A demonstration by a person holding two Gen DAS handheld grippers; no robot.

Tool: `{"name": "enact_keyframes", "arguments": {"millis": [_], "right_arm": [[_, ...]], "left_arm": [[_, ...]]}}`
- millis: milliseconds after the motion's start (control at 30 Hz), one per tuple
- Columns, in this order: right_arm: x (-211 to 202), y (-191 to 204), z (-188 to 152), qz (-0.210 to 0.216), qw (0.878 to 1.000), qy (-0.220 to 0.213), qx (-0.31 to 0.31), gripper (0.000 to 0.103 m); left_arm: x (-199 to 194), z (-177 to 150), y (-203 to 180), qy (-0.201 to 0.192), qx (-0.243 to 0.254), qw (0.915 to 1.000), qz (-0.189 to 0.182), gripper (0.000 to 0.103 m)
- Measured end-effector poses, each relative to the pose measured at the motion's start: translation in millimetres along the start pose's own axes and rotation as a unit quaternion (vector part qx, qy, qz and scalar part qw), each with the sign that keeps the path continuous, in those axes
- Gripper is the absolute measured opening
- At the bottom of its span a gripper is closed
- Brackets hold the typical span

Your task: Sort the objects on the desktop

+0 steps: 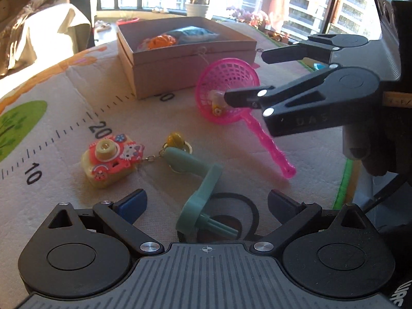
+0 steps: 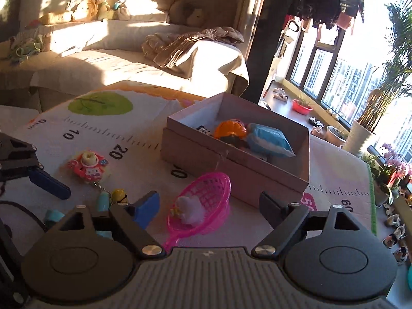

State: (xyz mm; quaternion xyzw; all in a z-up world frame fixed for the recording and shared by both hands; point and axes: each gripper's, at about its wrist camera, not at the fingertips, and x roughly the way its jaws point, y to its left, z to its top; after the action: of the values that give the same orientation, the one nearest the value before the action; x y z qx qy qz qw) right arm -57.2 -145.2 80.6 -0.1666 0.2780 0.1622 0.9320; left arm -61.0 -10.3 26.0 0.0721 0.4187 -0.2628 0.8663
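Observation:
A cardboard box [image 1: 177, 69] [image 2: 231, 170] stands on the mat and holds an orange toy [image 2: 230, 128] and a blue packet [image 2: 270, 139]. A pink net scoop [image 1: 226, 95] [image 2: 203, 200] lies in front of it with a small white toy [image 2: 189, 209] inside. A toy camera keychain [image 1: 110, 159] [image 2: 87, 166], a yellow bell [image 1: 175, 139] and a green crank-shaped toy [image 1: 198, 190] lie nearer. My left gripper [image 1: 206, 203] is open above the green toy. My right gripper [image 2: 208, 203] [image 1: 247, 77] is open, hovering over the net scoop.
The play mat [image 1: 64, 118] has a printed ruler and a green tree. A black cable loop [image 1: 247, 206] lies under the green toy. A sofa [image 2: 128, 51] with a blanket stands beyond the mat. Potted plants [image 2: 360, 134] line the window sill.

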Motion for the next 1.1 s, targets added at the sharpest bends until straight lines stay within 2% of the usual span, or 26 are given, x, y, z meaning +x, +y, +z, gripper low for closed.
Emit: {"name": "enact_keyframes", "arguments": {"millis": [167, 333, 367, 400, 467, 533, 567, 667, 733, 800, 867, 1000, 1100], "right_arm": [[11.1, 1.4, -7.5, 0.001, 1.0, 0.011, -0.011, 0.085], [12.4, -1.5, -4.3, 0.003, 1.0, -0.008, 0.005, 0.085], [13.0, -2.8, -3.8, 0.003, 1.0, -0.009, 0.013, 0.081], [14.0, -3.5, -3.1, 0.001, 1.0, -0.007, 0.015, 0.07], [17.6, -4.8, -3.8, -0.017, 1.0, 0.005, 0.01, 0.061], [20.1, -10.4, -7.0, -0.045, 0.999, 0.01, 0.011, 0.061], [20.8, -14.6, -8.5, -0.061, 0.998, 0.013, 0.014, 0.061], [14.9, -26.5, -10.8, -0.079, 0.996, 0.013, 0.04, 0.064], [3.9, -29.2, -10.4, -0.054, 0.997, 0.002, 0.059, 0.066], [-9.4, -24.0, -9.0, 0.001, 0.998, -0.011, 0.065, 0.068], [-19.9, -14.5, -7.7, 0.069, 0.995, -0.015, 0.067, 0.072], [-23.4, 22.5, -11.0, 0.191, 0.981, 0.003, 0.039, 0.079], [-13.5, 54.9, -12.3, 0.208, 0.978, 0.012, 0.005, 0.08]], "left_arm": [[-3.5, -2.8, -1.3, 0.006, 0.006, 0.9999, 0.01, 0.102], [-7.0, 1.4, 7.6, -0.008, -0.028, 0.9991, 0.029, 0.102], [-7.5, 2.1, 9.0, -0.011, -0.03, 0.999, 0.031, 0.102], [-7.8, 2.6, 9.6, -0.011, -0.029, 0.999, 0.03, 0.102], [-8.6, 2.2, 8.3, -0.009, -0.018, 0.9995, 0.025, 0.098], [-10.0, 0.6, 7.3, -0.005, -0.005, 0.9996, 0.026, 0.092], [-10.2, 1.5, 9.4, -0.008, -0.006, 0.9993, 0.036, 0.092], [-12.4, 8.5, 28.2, -0.026, -0.047, 0.9959, 0.072, 0.094], [-14.1, 14.7, 41.9, -0.042, -0.082, 0.9902, 0.105, 0.095], [-13.4, 19.6, 52.2, -0.05, -0.103, 0.9843, 0.134, 0.095], [-14.0, 22.8, 64.5, -0.05, -0.128, 0.98, 0.144, 0.096], [-17.1, 24.1, 81.3, -0.046, -0.154, 0.9742, 0.158, 0.097], [-19.6, 22.0, 82.3, -0.044, -0.152, 0.9747, 0.158, 0.097]]}}
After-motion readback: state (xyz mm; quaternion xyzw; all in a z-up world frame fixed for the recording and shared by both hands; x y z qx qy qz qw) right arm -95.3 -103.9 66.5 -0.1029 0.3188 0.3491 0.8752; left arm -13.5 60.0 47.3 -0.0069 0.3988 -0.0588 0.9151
